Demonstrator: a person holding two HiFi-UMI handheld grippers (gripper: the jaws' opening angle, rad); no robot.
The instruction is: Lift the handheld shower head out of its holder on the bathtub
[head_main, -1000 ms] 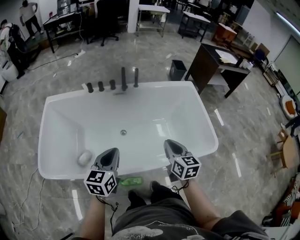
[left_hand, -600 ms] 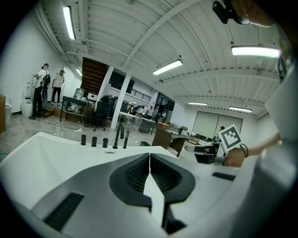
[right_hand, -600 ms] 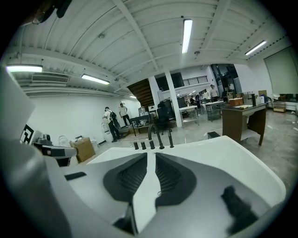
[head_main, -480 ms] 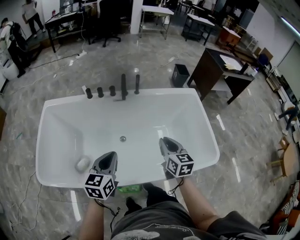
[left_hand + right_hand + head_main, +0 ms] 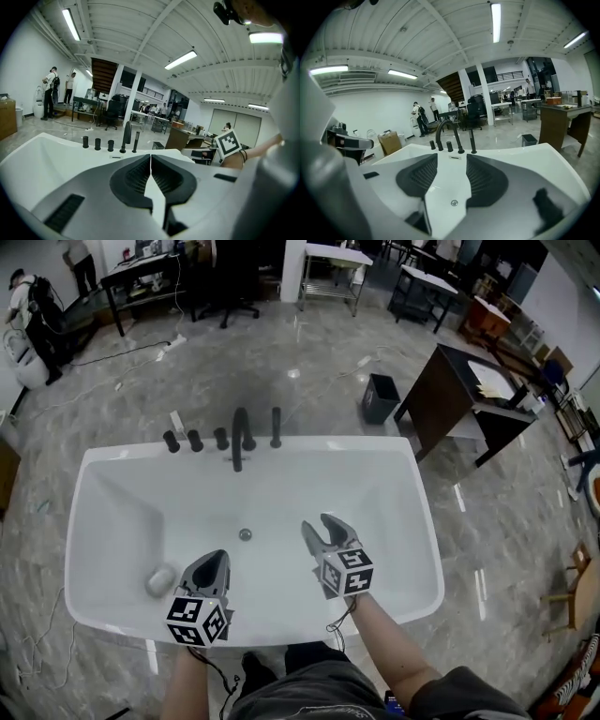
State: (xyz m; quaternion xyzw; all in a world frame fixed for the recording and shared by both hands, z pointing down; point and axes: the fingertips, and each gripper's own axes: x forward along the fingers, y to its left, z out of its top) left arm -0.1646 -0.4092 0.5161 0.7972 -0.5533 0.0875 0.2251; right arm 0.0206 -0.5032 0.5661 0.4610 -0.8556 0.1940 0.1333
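the white bathtub (image 5: 112, 512) fills the head view, its far rim at 12 o'clock carrying the black fittings. both grippers hang over the basin near 6 o'clock. the left gripper (image 5: 217, 559) has its jaws pressed together on nothing. the right gripper (image 5: 319, 525) has its jaws opening, only bare tub between them. the handheld shower head (image 5: 276, 427), a slim upright rod in its holder, stands at 11 o'clock from the right gripper, just beside the curved spout (image 5: 239, 432). best bring the spread jaws around the rod's upper part, clear of the spout, clench, then draw straight up.
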